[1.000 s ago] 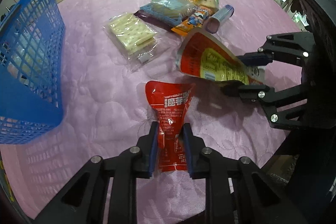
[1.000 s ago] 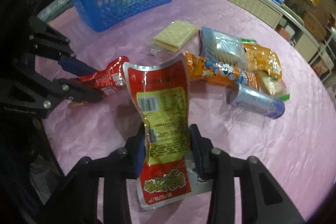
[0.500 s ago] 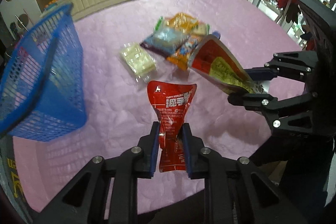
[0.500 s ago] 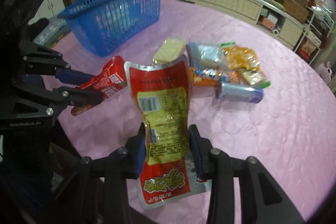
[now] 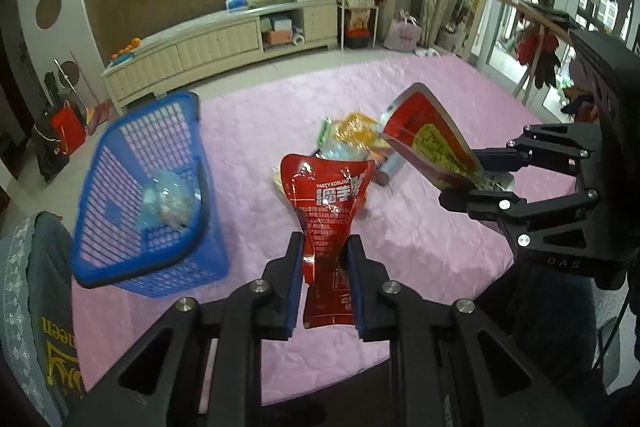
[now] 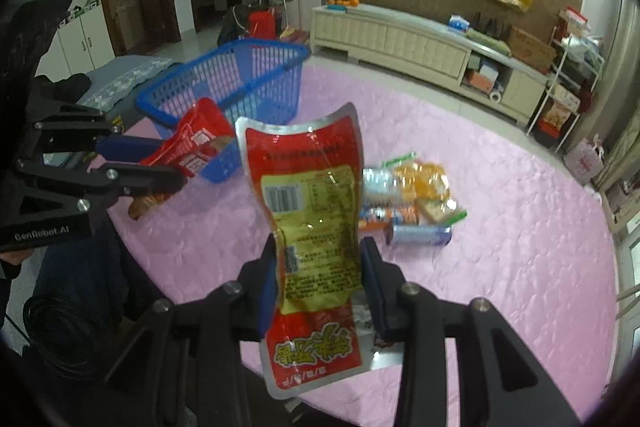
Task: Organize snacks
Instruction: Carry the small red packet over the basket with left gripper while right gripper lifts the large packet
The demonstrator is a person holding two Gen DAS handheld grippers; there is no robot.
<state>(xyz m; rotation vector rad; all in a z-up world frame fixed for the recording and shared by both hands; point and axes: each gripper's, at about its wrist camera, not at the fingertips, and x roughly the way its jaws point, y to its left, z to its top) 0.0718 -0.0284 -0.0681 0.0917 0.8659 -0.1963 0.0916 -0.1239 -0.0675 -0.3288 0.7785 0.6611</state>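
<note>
**Both grippers hold a snack pouch above the pink table**

Left wrist view: my left gripper (image 5: 325, 259) sits at bottom centre, its jaws pinching the narrow waist of a red snack pouch (image 5: 326, 199) that stands upright between the blue pads. At middle left I see the blue basket (image 5: 100, 267), tilted in the frame, with a clear wrapped snack (image 5: 166, 201) inside it. At right, my right gripper (image 5: 470, 177) pinches a red and yellow pouch (image 5: 424, 135), held clear of the pink tablecloth (image 5: 280, 95). Behind the red pouch lies the pile of loose snacks (image 5: 352, 135).

Right wrist view: the right gripper (image 6: 320, 267) at bottom centre clamps the red and yellow pouch (image 6: 312, 203) across its middle, barcode side facing me. At left, the left gripper (image 6: 160, 163) holds the red snack pouch (image 6: 196, 143) in front of the blue basket (image 6: 256, 83). The loose snacks (image 6: 412, 195) lie right of centre, a silver-blue tube (image 6: 418, 235) nearest me.
</note>
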